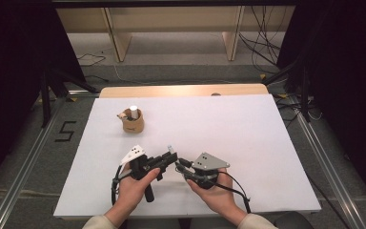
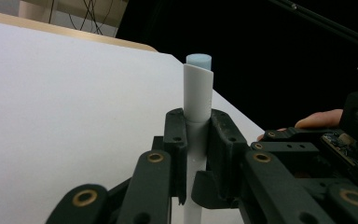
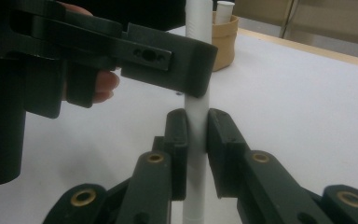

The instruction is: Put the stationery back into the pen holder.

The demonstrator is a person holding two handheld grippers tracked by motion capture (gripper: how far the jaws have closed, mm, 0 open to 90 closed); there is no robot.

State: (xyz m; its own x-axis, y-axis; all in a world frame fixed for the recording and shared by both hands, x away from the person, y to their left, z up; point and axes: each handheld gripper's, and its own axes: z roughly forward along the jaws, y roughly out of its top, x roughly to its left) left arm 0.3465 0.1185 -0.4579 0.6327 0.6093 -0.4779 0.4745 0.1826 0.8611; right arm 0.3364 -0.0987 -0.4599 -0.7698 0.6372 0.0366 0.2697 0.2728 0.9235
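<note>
Two claws share one white marker above the table

High view: over the white table, the left claw and right claw meet on a white marker, likely to pull it apart; a tan cup stands well behind. Left gripper view: jaws clamped on the barrel beneath its pale blue tip. Right gripper view: jaws clamped lower on the barrel, steadying it.

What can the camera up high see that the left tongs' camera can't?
High view alone: the tan cup holding a white stick, both of the person's hands, and the grey three-cornered plate. Left gripper view alone: the pale blue tip of the white plastic tube. Both: the white table cover and the left tongs shut on that tube.
</note>
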